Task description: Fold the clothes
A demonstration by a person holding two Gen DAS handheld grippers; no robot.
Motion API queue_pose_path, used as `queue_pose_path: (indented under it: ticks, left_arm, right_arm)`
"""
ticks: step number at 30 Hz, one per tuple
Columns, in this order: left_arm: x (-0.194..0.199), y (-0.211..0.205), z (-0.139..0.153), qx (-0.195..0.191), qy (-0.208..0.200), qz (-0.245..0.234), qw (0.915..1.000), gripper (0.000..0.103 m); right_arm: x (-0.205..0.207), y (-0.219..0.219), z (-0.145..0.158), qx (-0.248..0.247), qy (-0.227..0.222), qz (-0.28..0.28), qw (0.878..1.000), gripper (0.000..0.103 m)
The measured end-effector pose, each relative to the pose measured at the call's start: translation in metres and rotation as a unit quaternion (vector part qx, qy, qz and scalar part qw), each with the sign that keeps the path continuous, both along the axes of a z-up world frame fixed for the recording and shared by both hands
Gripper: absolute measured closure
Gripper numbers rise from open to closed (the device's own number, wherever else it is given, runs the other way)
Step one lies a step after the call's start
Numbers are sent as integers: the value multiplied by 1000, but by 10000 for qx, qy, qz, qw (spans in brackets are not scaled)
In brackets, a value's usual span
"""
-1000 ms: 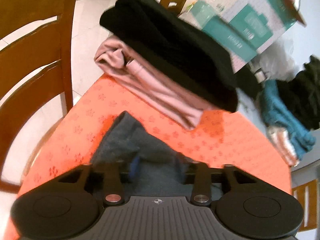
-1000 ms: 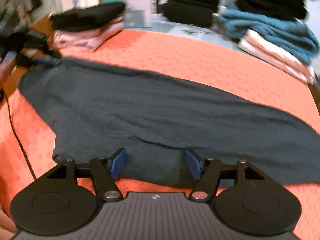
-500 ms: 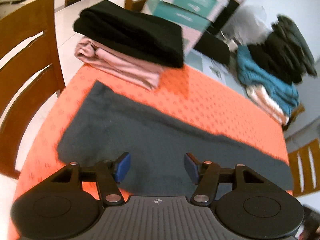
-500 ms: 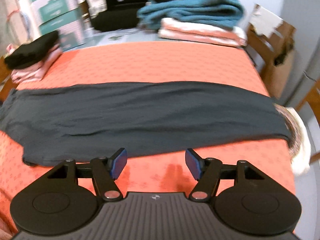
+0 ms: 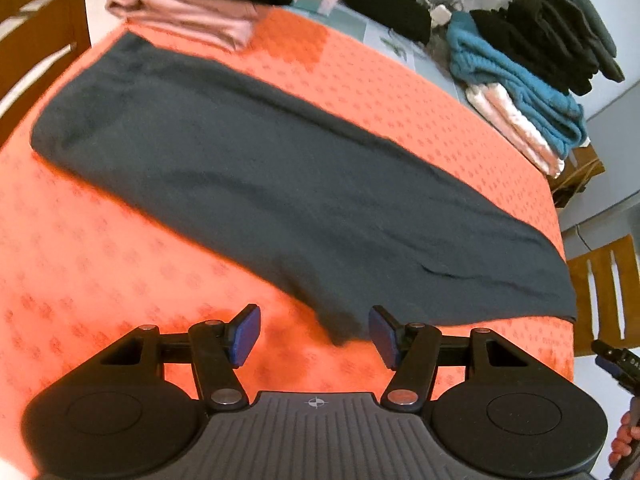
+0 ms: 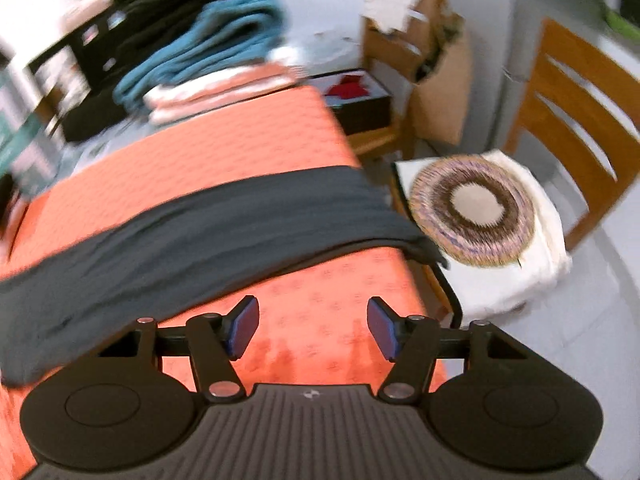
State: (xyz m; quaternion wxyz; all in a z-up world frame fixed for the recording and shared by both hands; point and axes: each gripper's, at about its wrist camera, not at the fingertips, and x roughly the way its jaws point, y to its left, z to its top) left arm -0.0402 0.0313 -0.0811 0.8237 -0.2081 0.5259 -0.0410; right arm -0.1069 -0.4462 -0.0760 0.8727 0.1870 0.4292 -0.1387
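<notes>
A long dark grey garment point(image 5: 280, 184) lies flat in a strip across the orange tablecloth point(image 5: 100, 264). It also shows in the right wrist view point(image 6: 200, 228), its right end drooping over the table's edge. My left gripper point(image 5: 314, 334) is open and empty above the garment's near edge. My right gripper point(image 6: 312, 328) is open and empty over bare cloth, just short of the garment's right end.
Folded pink and black clothes point(image 5: 192, 4) sit at the far left corner. A stack of teal, pink and black clothes point(image 5: 528, 64) sits at the far right. A chair with a round woven mat point(image 6: 474, 210) stands beyond the right table edge. Wooden chairs point(image 6: 568, 120) stand around.
My left gripper has let go of the garment's left end and swung right along its near edge. My right gripper has pulled back and turned toward the garment's right end.
</notes>
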Motion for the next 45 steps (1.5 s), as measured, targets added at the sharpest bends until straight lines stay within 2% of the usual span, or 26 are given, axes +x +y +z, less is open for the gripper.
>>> queue_pose_path:
  ticks: [4,8,11,14,18,19,22,26,28,29,30,32,35,38,41,45]
  left_arm:
    - [-4,-21,-1,-29,85,109,9999,41]
    - [-7,-40,4,-1,87,217,9997,41]
    - [-7,-49,9,-4,81,325,9994,41]
    - [-7,-57,13,18,92,434,9990,41]
    - [-8,-63,20,124,64,485,9987,41]
    - [-8,-64,22,155,67,497,9986,41]
    - [-9,-65,24,166,83,566,9982,41]
    - [-11,-65,25,189,131,623,9978,40]
    - [-12,-64,26,164,122,669,9976,40]
    - [-12,-63,26,150,117,693,9974,40]
    - [-13,-62,27,136,111,718,9973,40]
    - [-14,-61,27,107,100,768,9969,40]
    - [-15,-58,28,65,83,842,9964,40]
    - [-17,-56,29,22,66,917,9958,40]
    - [-19,-51,28,-65,33,1022,9947,40]
    - [-21,-38,22,-262,67,1229,9920,40]
  right_arm:
    - [-8,-52,-11,759,-216,-780,9938,37]
    - [-15,-94,-31,1615,-457,-1577,9731,37]
    - [-13,-115,-52,2397,-656,-2039,9469,37]
    - [-10,-136,-72,3147,-848,-2476,9124,37]
    - [5,-144,-100,3824,-1022,-2986,8684,37]
    - [9,-146,-107,3873,-991,-3099,8626,37]
    - [23,-153,-132,4068,-891,-3422,8423,45]
    - [31,-157,-161,4460,-934,-3738,8078,58]
    - [33,-157,-173,4639,-1018,-3900,7888,61]
    - [33,-157,-178,4724,-1060,-3981,7792,66]
    - [33,-156,-182,4800,-1101,-4056,7700,76]
    - [33,-155,-186,4861,-1168,-4154,7599,91]
    - [35,-153,-176,4646,-1325,-4052,7761,95]
    - [36,-153,-154,4407,-1525,-3795,7990,96]
    - [38,-149,-119,4058,-1796,-3398,8292,96]
    - [42,-134,-65,3515,-2243,-2561,8721,96]
